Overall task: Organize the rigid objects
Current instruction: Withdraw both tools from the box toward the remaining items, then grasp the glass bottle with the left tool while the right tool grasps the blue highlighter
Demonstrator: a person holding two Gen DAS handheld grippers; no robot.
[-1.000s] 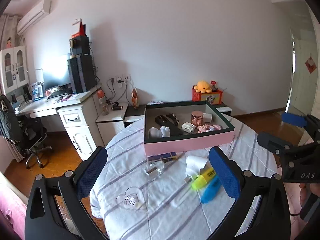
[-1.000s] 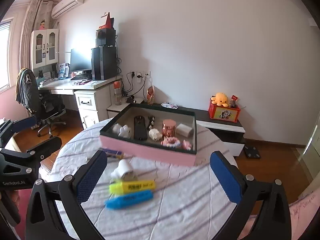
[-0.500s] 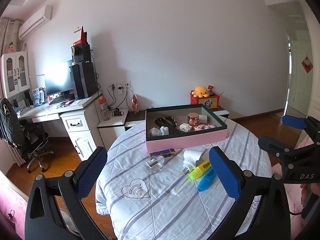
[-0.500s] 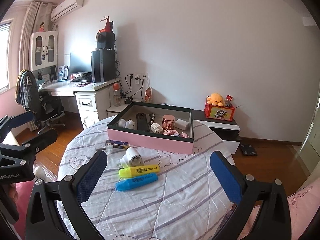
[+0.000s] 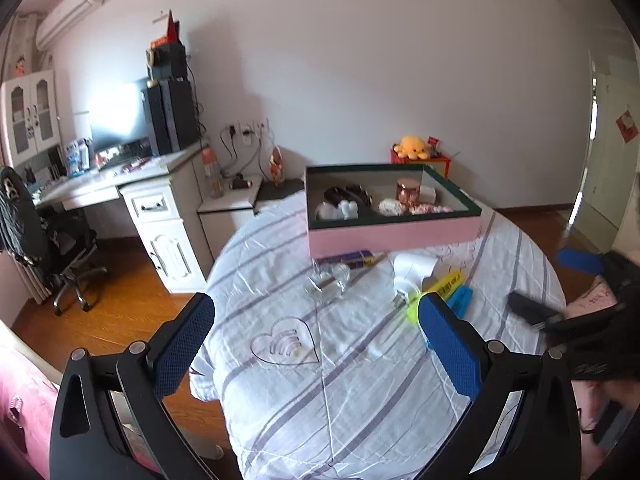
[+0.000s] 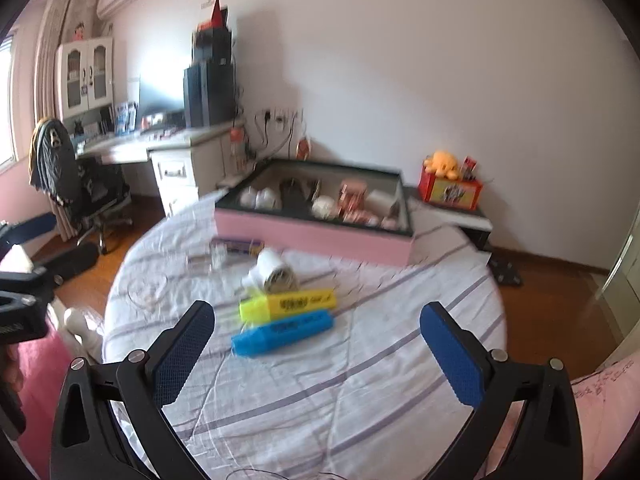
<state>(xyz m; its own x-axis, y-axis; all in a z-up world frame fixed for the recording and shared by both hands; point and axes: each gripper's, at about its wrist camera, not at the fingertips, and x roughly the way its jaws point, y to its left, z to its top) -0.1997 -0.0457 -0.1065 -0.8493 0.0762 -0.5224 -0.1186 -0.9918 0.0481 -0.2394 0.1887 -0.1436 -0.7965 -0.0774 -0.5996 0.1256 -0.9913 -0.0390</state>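
A pink box (image 5: 392, 236) (image 6: 312, 236) with a dark green rim stands at the far side of the round table and holds several small items. In front of it lie a yellow highlighter (image 6: 288, 304) (image 5: 440, 284), a blue highlighter (image 6: 284, 330) (image 5: 460, 298), a white cylinder (image 6: 274, 272) (image 5: 414, 270), a clear glass bottle (image 5: 330, 282) (image 6: 208, 258) and a small purple box (image 5: 348, 258) (image 6: 238, 245). My left gripper (image 5: 312, 312) (image 6: 52, 242) hangs open over the table's near left. My right gripper (image 6: 316, 314) (image 5: 556, 286) is open just short of the highlighters. Neither holds anything.
The striped white cloth (image 5: 340, 380) covers the round table. A white desk (image 5: 160, 204) with a monitor and an office chair (image 5: 48, 236) stand to the left. Behind the table are a low cabinet (image 6: 460, 212) and a red box with an orange plush (image 6: 444, 164). The floor is wood.
Both grippers have come closer to the table and tilted down, so the loose items look larger. The right wrist view is blurred by motion. Nothing on the table has moved.
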